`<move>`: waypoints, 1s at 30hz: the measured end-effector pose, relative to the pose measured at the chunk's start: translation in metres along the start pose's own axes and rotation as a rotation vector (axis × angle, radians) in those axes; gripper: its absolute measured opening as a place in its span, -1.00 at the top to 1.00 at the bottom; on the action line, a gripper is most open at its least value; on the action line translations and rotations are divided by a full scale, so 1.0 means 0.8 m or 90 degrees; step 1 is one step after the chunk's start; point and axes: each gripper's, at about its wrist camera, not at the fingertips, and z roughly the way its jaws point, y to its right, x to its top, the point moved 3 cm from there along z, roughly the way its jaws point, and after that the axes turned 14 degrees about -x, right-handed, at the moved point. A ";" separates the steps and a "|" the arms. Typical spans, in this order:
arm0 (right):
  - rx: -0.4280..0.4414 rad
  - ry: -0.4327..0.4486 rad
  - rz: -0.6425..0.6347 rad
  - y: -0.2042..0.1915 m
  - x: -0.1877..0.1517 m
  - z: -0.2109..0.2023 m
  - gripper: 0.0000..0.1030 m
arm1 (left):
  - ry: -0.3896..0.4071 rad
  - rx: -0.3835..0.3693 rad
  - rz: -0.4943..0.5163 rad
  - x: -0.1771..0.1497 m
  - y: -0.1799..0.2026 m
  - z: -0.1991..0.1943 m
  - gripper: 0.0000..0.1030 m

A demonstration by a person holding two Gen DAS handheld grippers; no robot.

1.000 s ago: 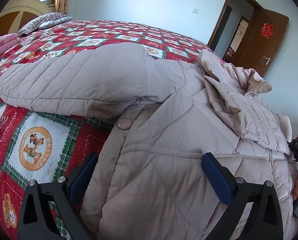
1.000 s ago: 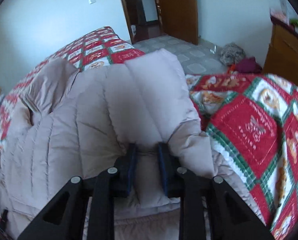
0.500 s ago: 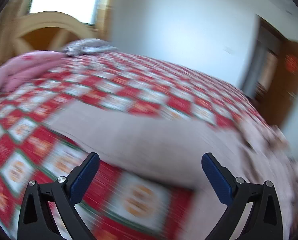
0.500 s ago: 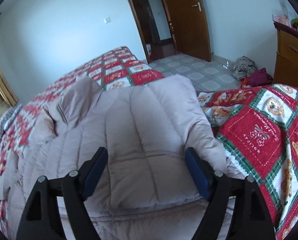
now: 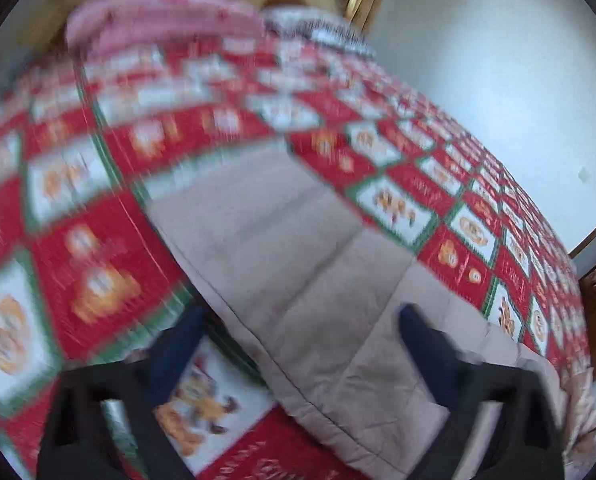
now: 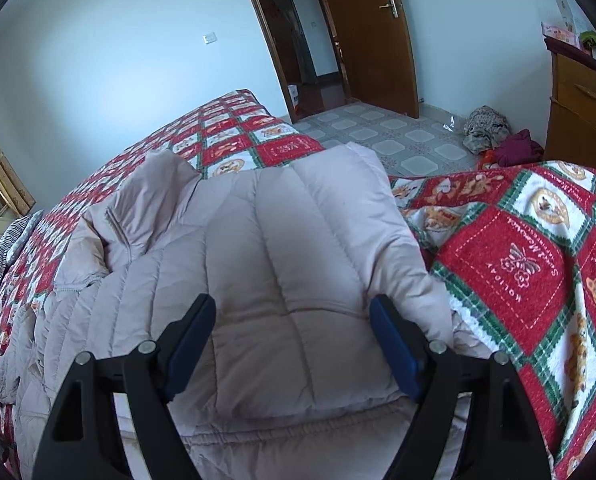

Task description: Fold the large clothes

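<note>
Beige quilted jacket (image 6: 282, 280) lies partly folded; left hand-held gripper (image 5: 298, 344) closing, right hand-held gripper (image 6: 292, 340) apart.

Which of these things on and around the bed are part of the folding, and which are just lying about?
Part of the job:
- padded coat
- its sleeve
- bed cover it lies on

Lying about:
- clothes heap on the floor
- striped pillow
- wooden cabinet

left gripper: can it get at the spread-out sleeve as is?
Probably yes. The left gripper sits right over the sleeve, which lies flat on the quilt with nothing on top. Its jaws are closing with the sleeve's edge between them; blur hides whether the pads touch yet.
</note>
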 end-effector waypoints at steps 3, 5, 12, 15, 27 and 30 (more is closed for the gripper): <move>-0.002 -0.001 -0.002 0.000 -0.001 0.002 -0.59 | 0.036 0.002 0.005 -0.004 -0.002 0.001 -0.13; -0.005 -0.002 -0.004 -0.002 -0.001 0.003 -0.59 | 0.044 0.002 0.008 -0.005 -0.002 0.000 -0.01; -0.003 -0.002 -0.001 -0.003 -0.002 0.005 -0.59 | 0.060 -0.072 0.009 0.007 0.007 -0.014 0.90; 0.001 -0.003 0.003 -0.001 -0.002 0.005 -0.59 | 0.094 -0.102 0.114 0.004 0.062 -0.050 0.91; 0.023 -0.004 0.030 0.008 -0.001 0.004 -0.59 | 0.150 -0.410 0.640 -0.202 0.356 -0.228 0.91; 0.030 -0.006 0.039 0.010 0.000 0.004 -0.59 | 0.090 -0.445 0.711 -0.287 0.386 -0.222 0.90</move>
